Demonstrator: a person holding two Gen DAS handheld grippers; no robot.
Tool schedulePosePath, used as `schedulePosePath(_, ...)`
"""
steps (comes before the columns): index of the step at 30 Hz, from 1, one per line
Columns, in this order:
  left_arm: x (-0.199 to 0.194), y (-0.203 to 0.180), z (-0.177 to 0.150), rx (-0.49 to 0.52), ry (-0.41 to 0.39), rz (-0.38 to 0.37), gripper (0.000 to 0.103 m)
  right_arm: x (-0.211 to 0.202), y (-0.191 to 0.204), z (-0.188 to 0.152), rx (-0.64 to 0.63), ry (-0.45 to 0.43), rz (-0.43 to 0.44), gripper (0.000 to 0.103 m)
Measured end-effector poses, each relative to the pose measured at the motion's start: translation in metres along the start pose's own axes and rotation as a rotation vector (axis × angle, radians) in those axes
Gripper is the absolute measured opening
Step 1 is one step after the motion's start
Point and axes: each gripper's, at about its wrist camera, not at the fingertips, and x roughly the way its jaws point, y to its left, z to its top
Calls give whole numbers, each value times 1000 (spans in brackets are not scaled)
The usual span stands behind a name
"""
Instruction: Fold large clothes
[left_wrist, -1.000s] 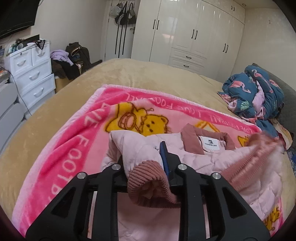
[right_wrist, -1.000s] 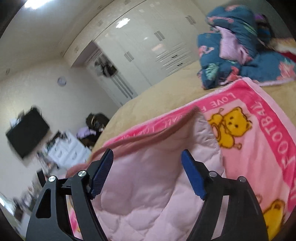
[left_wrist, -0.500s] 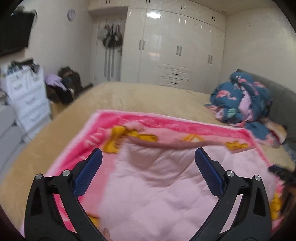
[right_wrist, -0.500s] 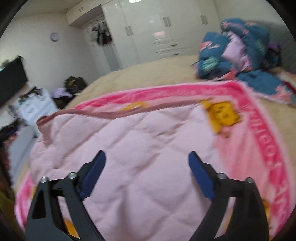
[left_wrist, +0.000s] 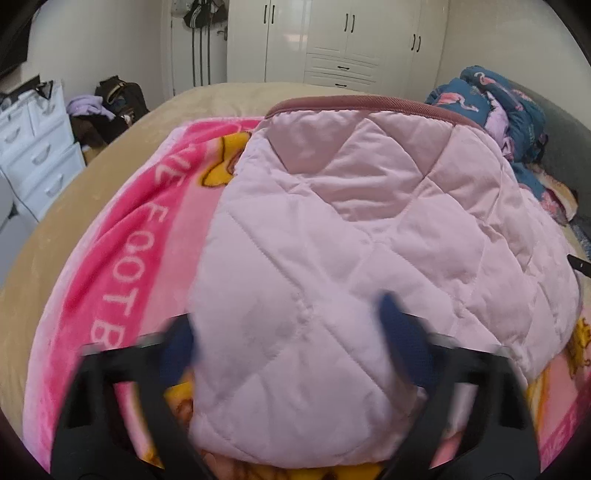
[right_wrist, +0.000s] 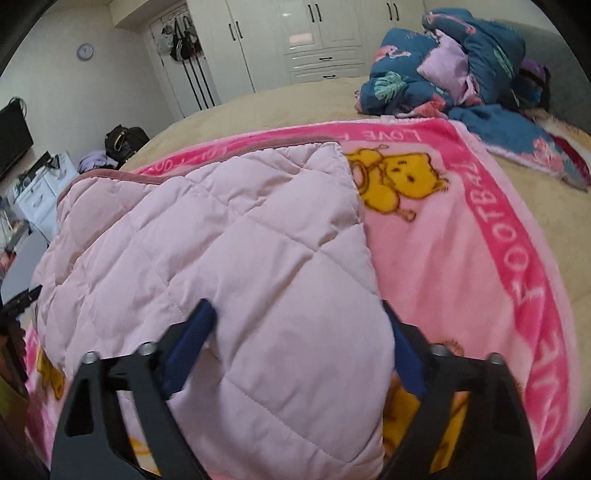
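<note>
A pale pink quilted jacket (left_wrist: 369, 221) lies folded on a pink bear-print blanket (left_wrist: 122, 266), its dusty-rose hem at the far edge. My left gripper (left_wrist: 288, 343) is blurred, down on the jacket's near left fold. Its jaws are closing, and the puffy fabric bulges between them without being pinched. My right gripper (right_wrist: 295, 347) straddles the jacket's (right_wrist: 221, 240) near right corner. Its jaws are closing too, and its blue pads (right_wrist: 192, 339) are just reaching the fabric on the blanket (right_wrist: 480, 258).
The blanket lies on a beige bed (left_wrist: 221, 96). A blue flamingo-print quilt pile (right_wrist: 443, 62) sits at the far right. White drawers (left_wrist: 33, 147) and bags (left_wrist: 118, 99) stand left of the bed, and white wardrobes (left_wrist: 332, 37) line the back wall.
The left gripper let go of the ribbed cuff and opened wide. Both grippers then dropped onto the folded jacket's near edge, and their jaws have narrowed around it.
</note>
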Motion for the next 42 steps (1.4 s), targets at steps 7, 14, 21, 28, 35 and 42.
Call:
schedulePosePath(7,1,-13,34,-3,-74,66,15,-13,18,31,-29,-96,-17,18)
schedulePosePath(14,40,-11,73,-44,-13,155,15,24,15,76,-1,-68,-106,17)
schedulePosePath(21,63,-9,62,-54,19,182,18,67,-2,62,59,13,-118,18)
schedulePosePath(28,51,-2,58,-90,13,162,35,63,-16,53,139,35,-122,34)
schedulePosePath(35,18,1,56,-99,-13,164,75,11,-19,41,197,-53,-127,82)
schedulePosePath(42,-22,0,50,-118,-47,143,94,-41,-3,31,167,-147,-99,99)
